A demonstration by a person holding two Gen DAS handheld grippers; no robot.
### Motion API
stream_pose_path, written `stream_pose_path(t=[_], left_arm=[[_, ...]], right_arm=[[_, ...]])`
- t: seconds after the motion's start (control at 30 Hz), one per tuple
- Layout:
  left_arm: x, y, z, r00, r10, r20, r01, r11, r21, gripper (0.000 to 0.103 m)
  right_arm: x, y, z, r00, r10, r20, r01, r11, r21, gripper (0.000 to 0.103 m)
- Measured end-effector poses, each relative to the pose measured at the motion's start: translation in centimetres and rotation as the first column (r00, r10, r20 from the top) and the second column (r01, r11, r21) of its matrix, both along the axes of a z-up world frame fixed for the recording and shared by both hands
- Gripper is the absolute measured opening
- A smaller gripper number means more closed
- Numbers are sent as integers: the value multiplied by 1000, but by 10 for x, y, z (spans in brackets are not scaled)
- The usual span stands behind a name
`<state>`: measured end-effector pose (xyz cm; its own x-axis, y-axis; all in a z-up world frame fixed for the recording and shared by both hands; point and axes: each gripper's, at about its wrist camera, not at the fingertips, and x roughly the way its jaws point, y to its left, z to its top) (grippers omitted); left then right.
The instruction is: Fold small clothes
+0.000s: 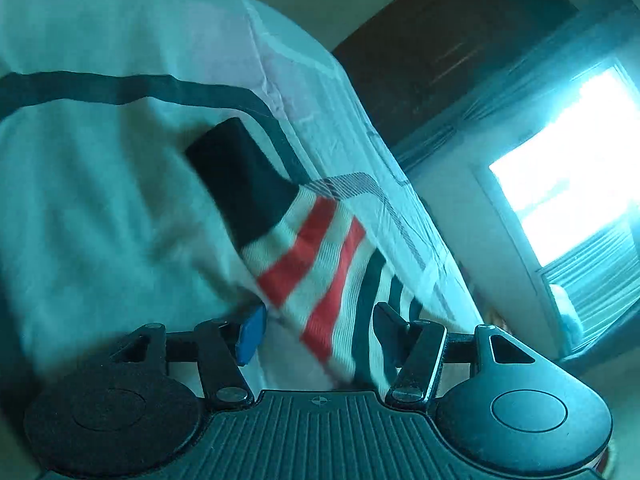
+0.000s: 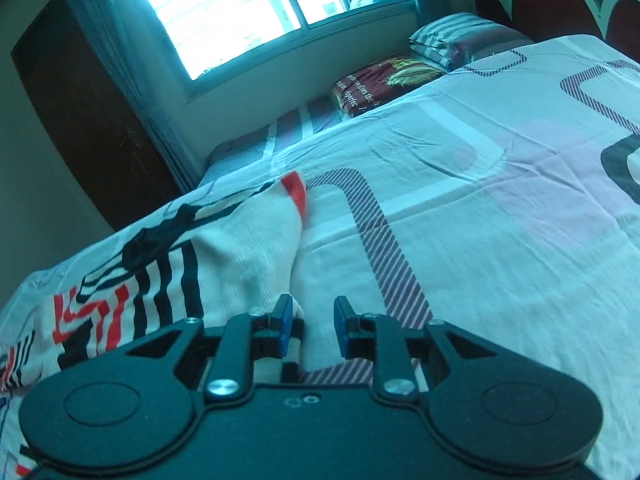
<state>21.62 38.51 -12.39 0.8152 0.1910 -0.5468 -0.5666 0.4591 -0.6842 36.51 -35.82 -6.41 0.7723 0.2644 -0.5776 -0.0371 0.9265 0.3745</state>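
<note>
**Striped garment between the left jaws, right gripper standing off at the edge**

Your left gripper (image 1: pixel 320 328) is right on the garment (image 1: pixel 316 248) — the striped cloth, red, white and dark bands, runs between the jaws, which stand apart. That view is blurred, so you can't tell from it whether the pads are pressing on the fabric; call it open around the cloth for now. The garment's long axis runs from the jaws up and to the left in that view, ending in a dark cuff or sleeve end (image 1: pixel 240 172), and all of it lies on the bedsheet (image 1: pixel 100 200).

Your right gripper (image 2: pixel 308 330) has its jaws a little apart with nothing between them. In the right view the garment (image 2: pixel 224 248) spreads to the left of the jaws, its near edge just beside the left pad, bare sheet straight ahead. So the left hand is the nearer one to the cloth; the right would need to shift left to catch that edge.

No baskets or bins show. At the head of the bed lie a pillow (image 2: pixel 460 38) and a folded dark red cloth (image 2: pixel 380 80), well apart from the work.
</note>
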Motion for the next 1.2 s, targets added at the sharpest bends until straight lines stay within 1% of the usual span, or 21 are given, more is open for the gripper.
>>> stream_pose_path(t=[0.13,0.27,0.3,0.33,0.37,0.4,0.47,0.5,0.57,0.6,0.67,0.7,0.73,0.77,0.83,0.9,0.97,1.03,1.1,1.17,1.2], left_arm=[[12,22,-4,999,29,43,-26,997,-70,60],[8,34,-10,990,103,99,-90,987,-131,58],[12,35,-10,989,114,91,-102,987,-124,49],[16,36,-10,990,120,68,-112,988,-106,28],[23,33,-6,993,115,14,-114,992,-60,11],[30,32,-3,995,99,-14,-100,995,-24,9],[42,12,16,1000,29,9,-30,997,76,9],[47,-1,28,999,-27,21,24,991,128,9],[65,-38,51,987,-159,26,149,962,230,9],[77,-60,61,974,-227,15,214,937,277,9],[106,-118,77,933,-357,-50,349,858,376,9],[118,-142,80,913,-401,-78,396,824,404,9],[132,-172,83,889,-437,-132,448,778,440,9],[148,-210,85,863,-458,-215,501,714,489,9],[167,-268,83,807,-502,-311,585,613,531,9],[185,-322,74,739,-557,-380,665,512,543,9],[198,-369,60,672,-590,-447,729,420,541,9],[208,-399,45,635,-586,-504,761,358,542,9],[205,-419,43,634,-566,-527,754,301,584,9],[205,-427,44,618,-579,-532,759,264,595,15],[203,-429,47,616,-585,-528,759,260,597,19]], right_arm=[[4,7,0,1000,5,0,-5,1000,5,24],[6,13,0,1000,12,0,-12,1000,12,24],[6,14,0,1000,10,1,-10,1000,15,24],[7,14,0,1000,7,0,-7,1000,18,24],[8,14,0,1000,4,-1,-4,1000,23,24],[8,13,0,1000,0,1,0,1000,27,24],[8,11,1,1000,-7,9,7,1000,30,24],[8,11,2,1000,-9,12,8,1000,29,24],[7,9,2,1000,-14,15,14,1000,27,24],[7,7,2,1000,-18,16,18,999,29,24],[6,6,2,1000,-26,15,25,999,32,24],[5,6,1,1000,-28,13,28,999,34,24],[3,6,1,1000,-28,13,28,999,36,24],[2,7,1,1000,-28,13,27,999,36,24],[-2,8,2,1000,-20,16,19,999,31,24],[-6,10,6,999,-16,30,16,1000,-3,24],[-9,12,10,999,-10,46,11,1000,-24,24],[-11,10,12,999,-5,48,5,1000,-7,24],[-10,10,14,999,4,47,-4,1000,8,26],[-9,13,15,999,11,48,-12,1000,27,31],[-8,15,15,999,17,48,-20,999,43,36]])
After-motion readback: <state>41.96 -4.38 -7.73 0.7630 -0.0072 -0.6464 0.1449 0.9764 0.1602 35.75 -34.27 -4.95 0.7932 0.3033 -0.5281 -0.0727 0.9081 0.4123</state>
